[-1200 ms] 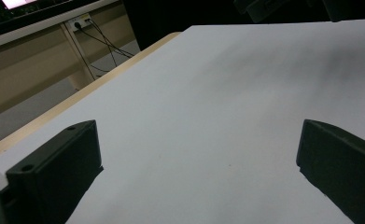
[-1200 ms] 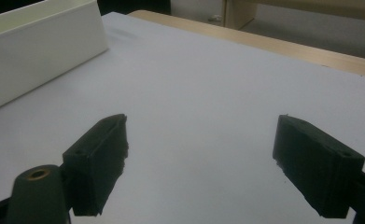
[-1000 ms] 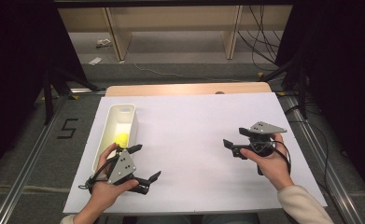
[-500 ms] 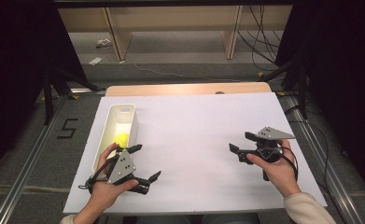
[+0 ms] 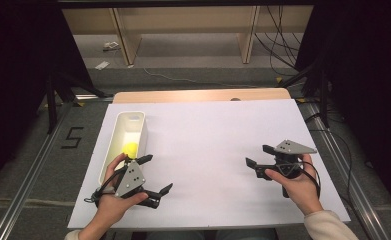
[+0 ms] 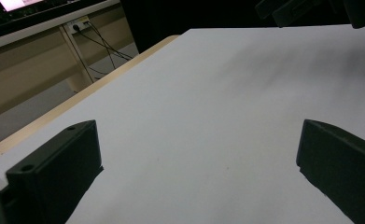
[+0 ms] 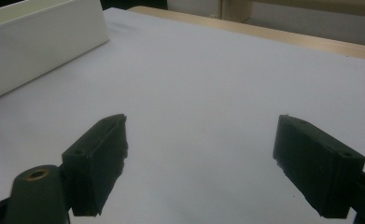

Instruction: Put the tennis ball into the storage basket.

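A matt white sheet (image 5: 208,150), smooth like paper, covers most of the table (image 5: 198,95), whose bare far edge looks like pale wood. The long white bin (image 5: 135,120) at the left seems smooth plastic with a slight sheen. Both the left gripper (image 5: 155,175) and the right gripper (image 5: 259,156) have matt black jaws, plastic-looking, with dull grey plates on top.

spread hand-held gripper (image 7: 201,158) over white sheet (image 7: 208,79)

A small yellow ball (image 5: 130,149) lies in the long white plastic bin (image 5: 110,150) at the left of the white-covered table (image 5: 218,135).
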`<action>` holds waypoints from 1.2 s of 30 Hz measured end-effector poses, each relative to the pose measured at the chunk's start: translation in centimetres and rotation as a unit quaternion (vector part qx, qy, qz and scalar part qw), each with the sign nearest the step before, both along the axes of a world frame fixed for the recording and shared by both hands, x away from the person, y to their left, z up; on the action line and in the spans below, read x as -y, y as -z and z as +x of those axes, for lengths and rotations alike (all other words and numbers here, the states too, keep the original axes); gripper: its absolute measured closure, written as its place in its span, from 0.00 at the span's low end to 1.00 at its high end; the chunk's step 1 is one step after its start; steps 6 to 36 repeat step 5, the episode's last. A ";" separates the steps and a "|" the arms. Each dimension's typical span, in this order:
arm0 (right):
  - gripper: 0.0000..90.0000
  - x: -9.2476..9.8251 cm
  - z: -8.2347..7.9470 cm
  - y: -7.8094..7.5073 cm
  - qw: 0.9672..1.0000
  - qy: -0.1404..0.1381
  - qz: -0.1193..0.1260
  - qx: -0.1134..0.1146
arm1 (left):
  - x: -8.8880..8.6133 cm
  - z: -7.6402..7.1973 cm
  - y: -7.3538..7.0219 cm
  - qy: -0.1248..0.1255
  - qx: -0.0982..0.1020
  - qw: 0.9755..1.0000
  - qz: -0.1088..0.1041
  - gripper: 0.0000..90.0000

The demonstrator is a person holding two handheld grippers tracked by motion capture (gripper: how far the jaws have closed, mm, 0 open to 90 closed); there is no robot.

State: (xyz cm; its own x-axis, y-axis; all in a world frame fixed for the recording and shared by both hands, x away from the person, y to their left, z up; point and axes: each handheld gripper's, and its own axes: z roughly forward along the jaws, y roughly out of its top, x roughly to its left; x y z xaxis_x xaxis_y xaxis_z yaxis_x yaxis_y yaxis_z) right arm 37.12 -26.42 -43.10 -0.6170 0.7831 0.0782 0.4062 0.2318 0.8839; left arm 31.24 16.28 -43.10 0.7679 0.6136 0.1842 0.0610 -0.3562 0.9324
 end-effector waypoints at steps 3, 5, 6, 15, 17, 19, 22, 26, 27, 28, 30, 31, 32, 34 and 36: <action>0.20 0.1 0.0 0.0 1.000 -0.002 0.001 0.000 | 0.0 0.1 0.1 -0.001 -0.002 1.000 0.001 0.00; 0.20 0.1 0.0 0.0 1.000 -0.002 0.001 0.001 | 0.1 0.1 0.1 -0.001 -0.004 1.000 0.000 0.00; 0.20 0.1 0.0 0.0 1.000 -0.002 0.001 0.001 | 0.1 0.1 0.1 -0.001 -0.004 1.000 0.000 0.00; 0.20 0.1 0.0 0.0 1.000 -0.002 0.001 0.001 | 0.1 0.1 0.1 -0.001 -0.004 1.000 0.000 0.00; 0.20 0.1 0.0 0.0 1.000 -0.002 0.001 0.001 | 0.1 0.1 0.1 -0.001 -0.004 1.000 0.000 0.00; 0.20 0.1 0.0 0.0 1.000 -0.002 0.001 0.001 | 0.1 0.1 0.1 -0.001 -0.004 1.000 0.000 0.00; 0.20 0.1 0.0 0.0 1.000 -0.002 0.001 0.001 | 0.1 0.1 0.1 -0.001 -0.004 1.000 0.000 0.00; 0.20 0.1 0.0 0.0 1.000 -0.002 0.001 0.001 | 0.1 0.1 0.1 -0.001 -0.004 1.000 0.000 0.00; 0.20 0.1 0.0 0.0 1.000 -0.002 0.001 0.001 | 0.1 0.1 0.1 -0.001 -0.004 1.000 0.000 0.00; 0.20 0.1 0.0 0.0 1.000 -0.002 0.001 0.001 | 0.1 0.1 0.1 -0.001 -0.004 1.000 0.000 0.00; 0.20 0.1 0.0 0.0 1.000 -0.002 0.001 0.001 | 0.1 0.1 0.1 -0.001 -0.004 1.000 0.000 0.00; 0.20 0.1 0.0 0.0 1.000 -0.002 0.001 0.001 | 0.1 0.1 0.1 -0.001 -0.004 1.000 0.000 0.00; 0.20 0.1 0.0 0.0 1.000 -0.002 0.001 0.001 | 0.1 0.1 0.1 -0.001 -0.004 1.000 0.000 0.00; 0.20 0.1 0.0 0.0 1.000 -0.002 0.001 0.001 | 0.1 0.1 0.1 -0.001 -0.004 1.000 0.000 0.00; 0.20 0.1 0.0 0.0 1.000 -0.002 0.001 0.001 | 0.1 0.1 0.1 -0.001 -0.004 1.000 0.000 0.00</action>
